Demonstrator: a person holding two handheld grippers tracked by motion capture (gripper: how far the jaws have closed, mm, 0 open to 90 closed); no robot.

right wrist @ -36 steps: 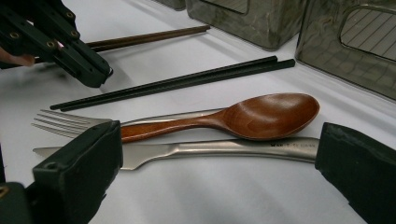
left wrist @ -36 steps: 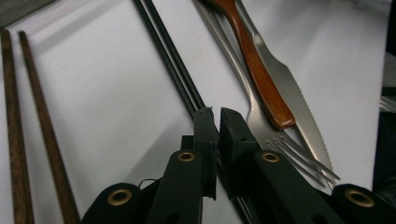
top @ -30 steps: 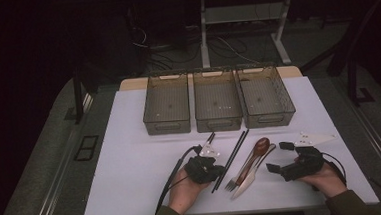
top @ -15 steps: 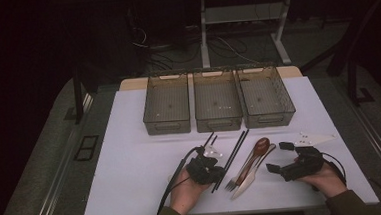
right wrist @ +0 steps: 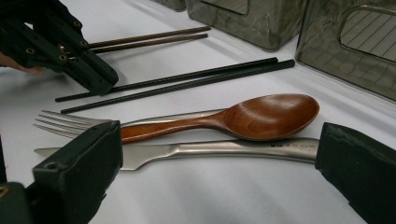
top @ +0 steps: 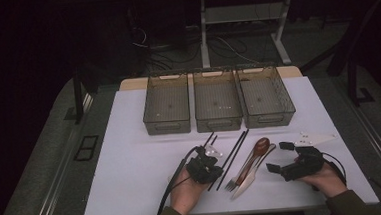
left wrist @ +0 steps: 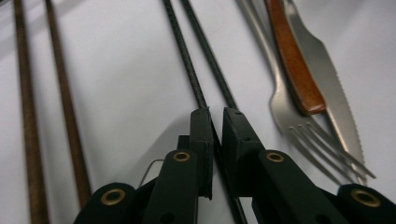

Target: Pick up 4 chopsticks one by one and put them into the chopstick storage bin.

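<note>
A: High view first. The table (top: 130, 141) has a white cover, and a pale wooden edge shows behind the three bins. Around it the room is dark, with grey floor, cables and a metal stand at the back.

B: And the left gripper (top: 205, 167)?

A: It is low on the white surface. In the left gripper view its jaws are pressed almost together on one black chopstick (left wrist: 187, 60), pinching its near end. The second black chopstick (left wrist: 210, 56) lies just to the right of the jaws, flat on the cover. Two brown chopsticks (left wrist: 25, 107) lie farther to the left of this gripper.

B: What is on its other side?

A: The fork (left wrist: 289, 116), the wooden spoon (left wrist: 294, 60) and the knife (left wrist: 327, 88), side by side, close to the right.

B: The right gripper (top: 281, 157)?

A: Its jaws are spread wide and hold nothing. In the right gripper view the spoon, knife and fork lie on the cover straight in front of it, between the two jaws but not touched. Three grey see-through bins (top: 217, 106) stand beyond both grippers, in one row. A small white piece (top: 314, 139) lies just behind the right gripper.
</note>
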